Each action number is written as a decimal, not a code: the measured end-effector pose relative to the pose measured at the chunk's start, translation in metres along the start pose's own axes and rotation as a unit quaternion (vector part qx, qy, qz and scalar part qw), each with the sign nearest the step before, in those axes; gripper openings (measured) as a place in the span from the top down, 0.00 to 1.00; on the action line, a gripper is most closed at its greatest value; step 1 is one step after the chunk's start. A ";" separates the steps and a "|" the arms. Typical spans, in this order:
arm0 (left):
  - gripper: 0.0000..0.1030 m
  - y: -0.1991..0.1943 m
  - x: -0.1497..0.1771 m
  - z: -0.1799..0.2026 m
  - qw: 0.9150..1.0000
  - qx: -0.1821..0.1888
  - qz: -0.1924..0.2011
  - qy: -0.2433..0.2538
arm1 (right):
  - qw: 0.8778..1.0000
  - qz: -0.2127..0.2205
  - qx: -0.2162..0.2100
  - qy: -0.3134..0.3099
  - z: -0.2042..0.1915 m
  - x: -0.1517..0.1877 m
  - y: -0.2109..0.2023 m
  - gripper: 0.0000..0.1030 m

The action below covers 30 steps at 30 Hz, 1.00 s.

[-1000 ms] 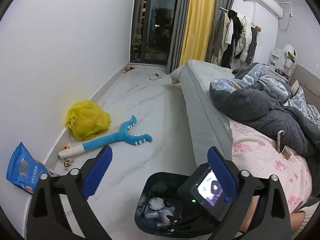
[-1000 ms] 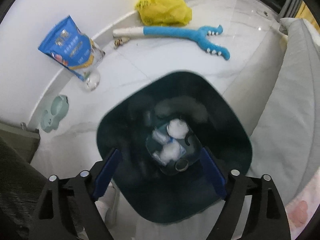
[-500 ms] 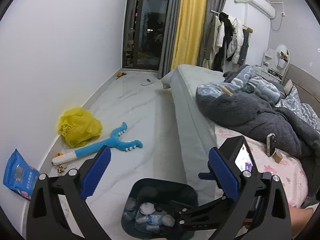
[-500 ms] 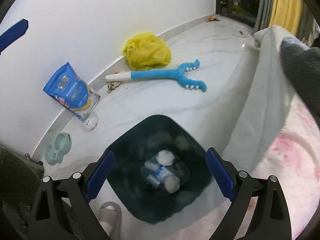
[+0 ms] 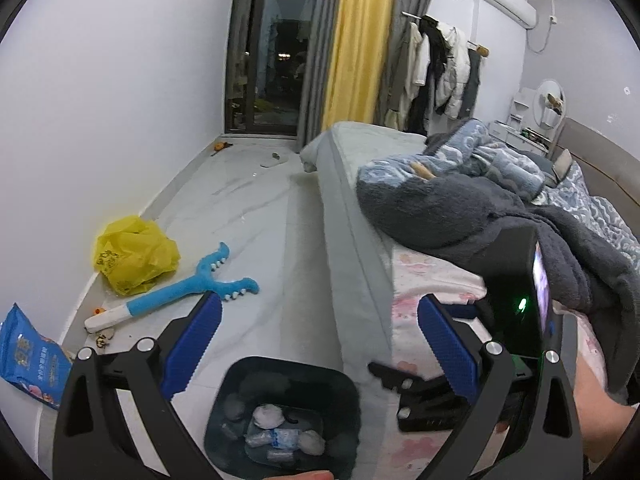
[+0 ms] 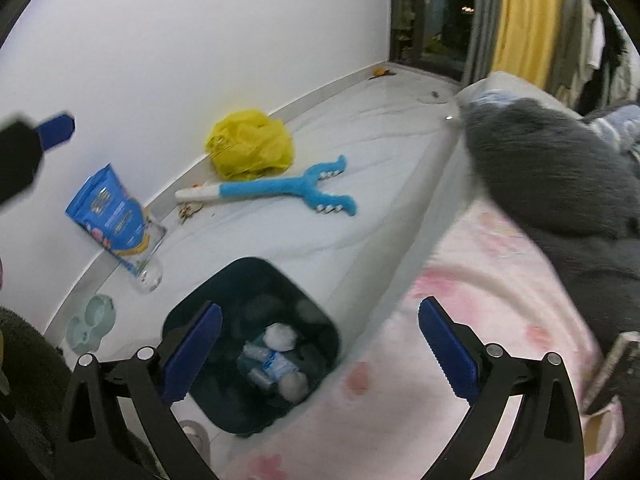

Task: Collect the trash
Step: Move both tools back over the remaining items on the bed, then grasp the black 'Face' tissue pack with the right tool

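Observation:
A dark bin (image 5: 344, 390) stands on the floor beside the bed; it also shows in the right wrist view (image 6: 320, 312). Inside lie crumpled white tissues (image 6: 282, 336) and a plastic bottle (image 6: 266, 362). My left gripper (image 5: 318, 346) is open and empty, above the bin and the bed edge. My right gripper (image 6: 320, 350) is open and empty, over the bin and the pink sheet. The right gripper's body (image 5: 516, 320) shows at the right of the left wrist view. A yellow plastic bag (image 5: 134, 254) and a blue snack packet (image 5: 28, 356) lie by the wall.
A blue plush toy (image 5: 176, 296) lies on the white floor. A bed (image 5: 432, 276) with a pink sheet and grey blankets fills the right side. A green pet bowl (image 6: 90, 322) sits by the wall. A clear glass (image 6: 150, 274) lies under the blue packet.
Both grippers have risen and tilted up from the bin. The right gripper has swung right over the bed; the bin looks smaller and lower in both views.

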<state>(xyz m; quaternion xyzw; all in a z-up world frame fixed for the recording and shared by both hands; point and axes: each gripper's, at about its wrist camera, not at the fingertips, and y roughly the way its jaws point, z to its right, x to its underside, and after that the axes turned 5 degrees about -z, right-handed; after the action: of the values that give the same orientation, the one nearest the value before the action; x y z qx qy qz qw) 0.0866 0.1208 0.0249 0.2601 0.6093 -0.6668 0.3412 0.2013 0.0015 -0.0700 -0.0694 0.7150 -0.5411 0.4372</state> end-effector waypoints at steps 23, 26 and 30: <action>0.03 0.039 0.009 0.090 0.998 0.047 -0.031 0.042 | 0.988 0.056 0.077 0.123 0.150 0.033 -0.073 0.03; 0.03 0.043 0.010 0.097 0.997 0.058 -0.037 0.038 | 0.984 0.058 0.088 0.140 0.169 0.039 -0.079 0.03; 0.03 0.047 0.010 0.107 0.996 0.064 -0.038 0.041 | 0.980 0.047 0.097 0.166 0.195 0.052 -0.080 0.03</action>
<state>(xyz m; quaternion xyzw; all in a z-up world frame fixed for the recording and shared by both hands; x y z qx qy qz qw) 0.1238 0.0128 0.0011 0.2850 0.5888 -0.7055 0.2726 0.2766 -0.1997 -0.0375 0.0976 0.7243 -0.5906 0.3421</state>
